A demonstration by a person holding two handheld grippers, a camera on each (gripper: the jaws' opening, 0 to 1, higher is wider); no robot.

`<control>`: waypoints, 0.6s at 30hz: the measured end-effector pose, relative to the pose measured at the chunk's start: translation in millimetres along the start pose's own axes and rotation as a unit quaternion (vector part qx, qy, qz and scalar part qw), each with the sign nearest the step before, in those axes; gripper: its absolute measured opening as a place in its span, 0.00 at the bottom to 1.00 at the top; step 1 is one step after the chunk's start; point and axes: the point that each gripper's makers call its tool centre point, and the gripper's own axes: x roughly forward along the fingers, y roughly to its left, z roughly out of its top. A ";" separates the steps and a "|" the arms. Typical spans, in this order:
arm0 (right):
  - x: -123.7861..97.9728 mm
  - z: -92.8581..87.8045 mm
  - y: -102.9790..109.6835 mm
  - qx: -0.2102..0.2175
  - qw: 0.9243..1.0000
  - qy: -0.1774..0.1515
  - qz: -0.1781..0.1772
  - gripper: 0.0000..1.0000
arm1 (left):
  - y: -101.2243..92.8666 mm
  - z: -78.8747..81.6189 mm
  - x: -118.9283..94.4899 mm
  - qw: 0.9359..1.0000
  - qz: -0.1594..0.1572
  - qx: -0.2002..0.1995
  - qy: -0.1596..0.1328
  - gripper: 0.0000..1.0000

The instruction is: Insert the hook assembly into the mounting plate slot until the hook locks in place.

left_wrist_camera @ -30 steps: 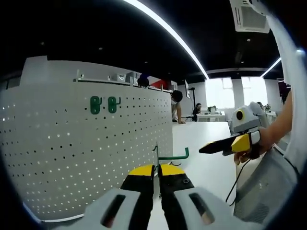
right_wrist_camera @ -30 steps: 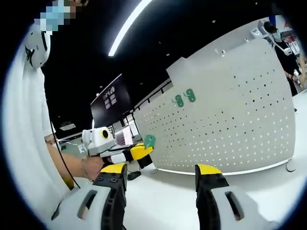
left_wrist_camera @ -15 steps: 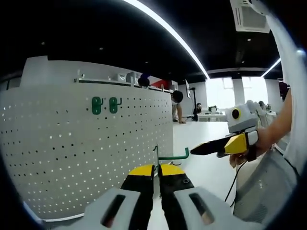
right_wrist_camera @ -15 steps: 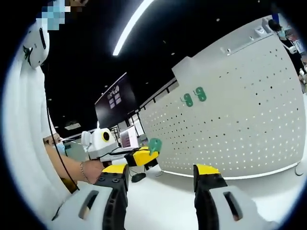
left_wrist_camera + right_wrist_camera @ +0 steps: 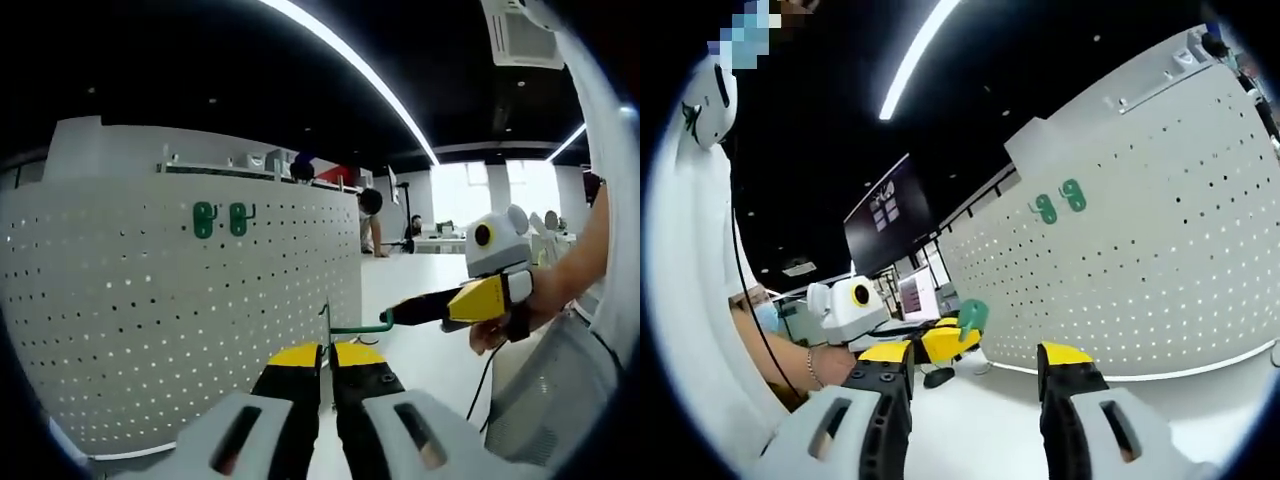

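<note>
Am keeping left gripper (image 5: pixel 327 353) clenched on green hook (image 5: pixel 352 327), holding it in air near white pegboard (image 5: pixel 150 330). Right gripper (image 5: pixel 975 358) sitting released, jaws apart; its tip meeting hook's outer end in left gripper view. Two green plates (image 5: pixel 220 219) sitting mounted high on pegboard.

My left gripper (image 5: pixel 327 357) has its jaws squeezed tight together. My right gripper (image 5: pixel 975 357) has jaws wide apart, w/ nothing between. My right hand (image 5: pixel 500 322) holds it out, tip pointing left.

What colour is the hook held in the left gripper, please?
Green; the hook shows best in the left gripper view.
</note>
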 end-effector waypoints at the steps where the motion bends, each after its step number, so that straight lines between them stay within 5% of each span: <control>1: 0.4 0.4 0.2 0.001 1.000 -0.001 0.001 0.47 | -0.3 0.0 0.3 1.000 0.000 0.001 0.000 0.03; 18: 21.5 1.3 8.0 0.011 1.000 -0.004 0.016 0.47 | -1.0 2.1 0.2 1.000 0.003 -0.001 -0.003 0.03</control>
